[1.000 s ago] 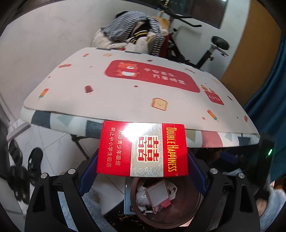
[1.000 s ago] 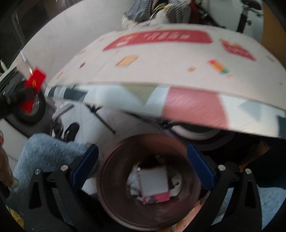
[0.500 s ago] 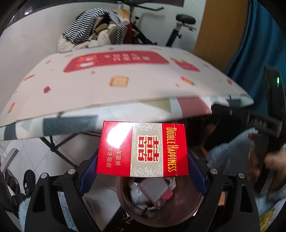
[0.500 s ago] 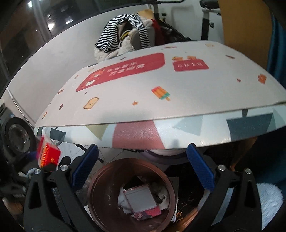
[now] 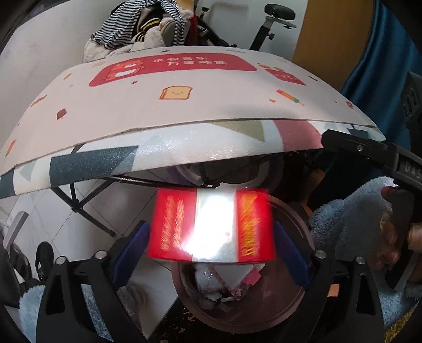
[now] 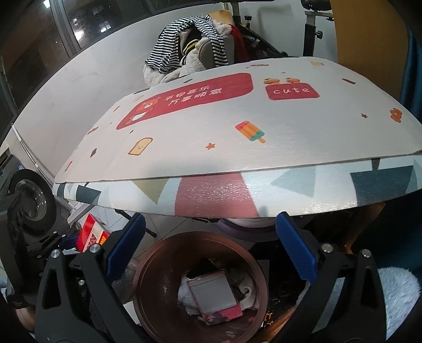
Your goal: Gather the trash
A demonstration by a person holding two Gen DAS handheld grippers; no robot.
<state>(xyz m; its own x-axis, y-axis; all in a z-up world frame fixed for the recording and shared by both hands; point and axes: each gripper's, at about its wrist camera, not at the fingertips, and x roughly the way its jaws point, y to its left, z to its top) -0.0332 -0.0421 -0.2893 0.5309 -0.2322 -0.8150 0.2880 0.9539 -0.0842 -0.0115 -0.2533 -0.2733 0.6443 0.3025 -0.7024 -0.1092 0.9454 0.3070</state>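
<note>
A red and silver cigarette box [image 5: 211, 227] is smeared by motion between the blue pads of my left gripper [image 5: 211, 233]. The jaws are opening, and a thin gap shows at each side of the box. It hangs right over the brown round bin [image 5: 290, 303] on the floor. The bin holds a pink-edged packet [image 6: 213, 293] and crumpled white tissue. My right gripper [image 6: 211, 224] is open and empty above the same bin [image 6: 147, 263]. In the right wrist view the cigarette box [image 6: 91, 233] shows at the far left.
A folding table with a printed mat [image 6: 237, 126] overhangs the bin, with crossed metal legs [image 5: 79, 205] beneath. Behind it are a chair piled with clothes [image 6: 190, 44] and an exercise bike [image 5: 274, 23]. Shoes [image 5: 43, 258] lie at the left. A hand in a fluffy blue sleeve [image 5: 350, 219] is at the right.
The cigarette box was sharp and clamped between the left pads; now it is blurred, sits lower and is free of them. The left view has sunk toward the bin.
</note>
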